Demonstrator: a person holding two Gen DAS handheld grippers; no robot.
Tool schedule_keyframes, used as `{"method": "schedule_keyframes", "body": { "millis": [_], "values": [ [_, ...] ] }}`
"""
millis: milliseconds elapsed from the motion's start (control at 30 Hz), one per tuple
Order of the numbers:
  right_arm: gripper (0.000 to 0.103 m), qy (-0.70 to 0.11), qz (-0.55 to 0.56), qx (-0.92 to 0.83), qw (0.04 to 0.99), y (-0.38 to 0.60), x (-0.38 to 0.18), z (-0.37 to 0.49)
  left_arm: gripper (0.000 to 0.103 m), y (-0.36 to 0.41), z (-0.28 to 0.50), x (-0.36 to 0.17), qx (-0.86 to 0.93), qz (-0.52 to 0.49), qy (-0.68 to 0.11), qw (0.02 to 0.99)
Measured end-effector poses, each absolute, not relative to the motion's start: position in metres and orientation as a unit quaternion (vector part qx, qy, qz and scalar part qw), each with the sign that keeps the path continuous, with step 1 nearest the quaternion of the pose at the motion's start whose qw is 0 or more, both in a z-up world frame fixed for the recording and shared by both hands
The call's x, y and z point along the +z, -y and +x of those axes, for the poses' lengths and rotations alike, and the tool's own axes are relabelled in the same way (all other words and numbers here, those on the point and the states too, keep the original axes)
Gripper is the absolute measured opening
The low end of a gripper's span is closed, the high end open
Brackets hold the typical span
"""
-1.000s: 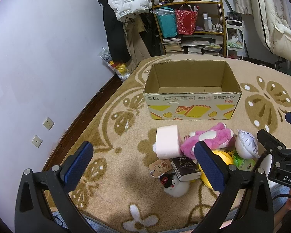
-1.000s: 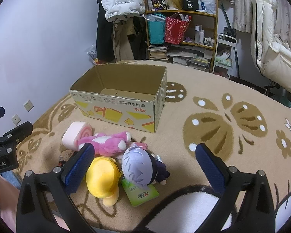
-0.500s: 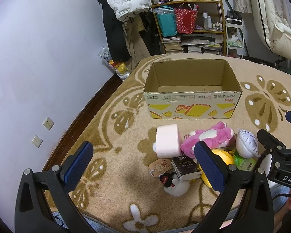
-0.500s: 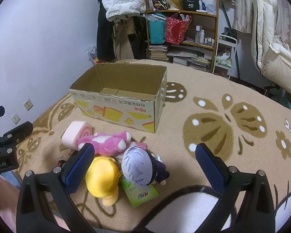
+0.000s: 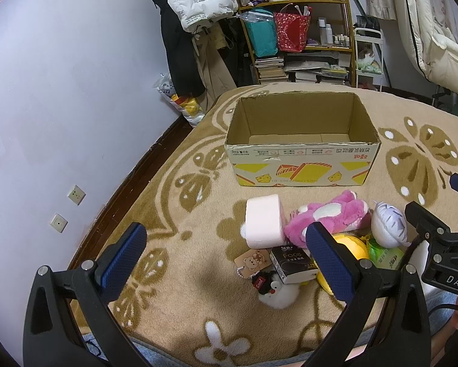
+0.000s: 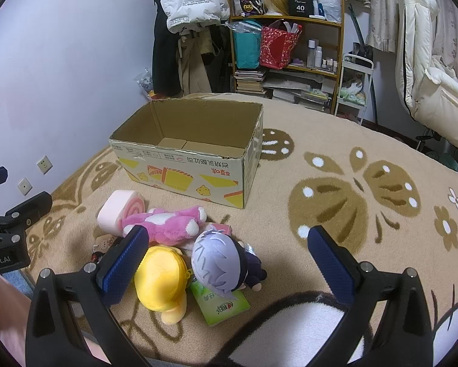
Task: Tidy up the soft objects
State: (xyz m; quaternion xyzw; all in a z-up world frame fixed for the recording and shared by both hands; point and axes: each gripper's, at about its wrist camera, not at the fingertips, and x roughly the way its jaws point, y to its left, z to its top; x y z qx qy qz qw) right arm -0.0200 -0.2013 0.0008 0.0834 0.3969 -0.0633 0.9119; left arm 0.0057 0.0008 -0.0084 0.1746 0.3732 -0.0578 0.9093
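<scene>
1. Left gripper (image 5: 226, 253): held low over the beige patterned blanket (image 5: 198, 202), jaws spread wide, nothing between them; bare blanket lies under the gap.
2. Right gripper (image 6: 226, 252): level with the left, jaws wide and empty, pointing over the toy pile.
3. Open brown cardboard box (image 5: 302, 143): upright, flaps cut off, interior empty, just beyond the pile.
4. Pile, items touching: pink roll-cake cushion (image 5: 264, 224), pink plush bear (image 5: 330, 217), yellow round plush (image 6: 161, 278), purple-haired plush doll (image 6: 219, 264), green tissue pack (image 6: 219, 305), black tissue pack (image 5: 291, 264), small white plush (image 5: 278, 290).
5. Open blanket lies right of the box (image 6: 351, 189); the wall is near its left side.
</scene>
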Motion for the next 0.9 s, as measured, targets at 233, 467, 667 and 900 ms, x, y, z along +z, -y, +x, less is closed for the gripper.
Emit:
{"method": "schedule_keyframes", "body": {
  "millis": [233, 467, 667, 900],
  "values": [
    [0.103, -0.397, 0.083, -0.063, 0.912, 0.2019, 0.001, -0.0199, 0.103, -0.0009, 0.0056, -0.0088, -0.058, 0.176, -0.374, 0.909],
    [0.103, -0.397, 0.082, -0.064, 0.912, 0.2023, 0.0008, -0.0198, 0.103, -0.0008, 0.0051, -0.009, -0.057, 0.177, -0.374, 0.909],
    [0.103, -0.398, 0.082, -0.063, 0.912, 0.2013, 0.0011, -0.02, 0.103, -0.001, 0.0048, -0.009, -0.057, 0.177, -0.374, 0.909],
    [0.103, -0.399, 0.081, -0.063, 0.911, 0.2006, 0.001, -0.0204, 0.103, -0.001, 0.0043, -0.0092, -0.057, 0.177, -0.374, 0.909]
  ]
}}
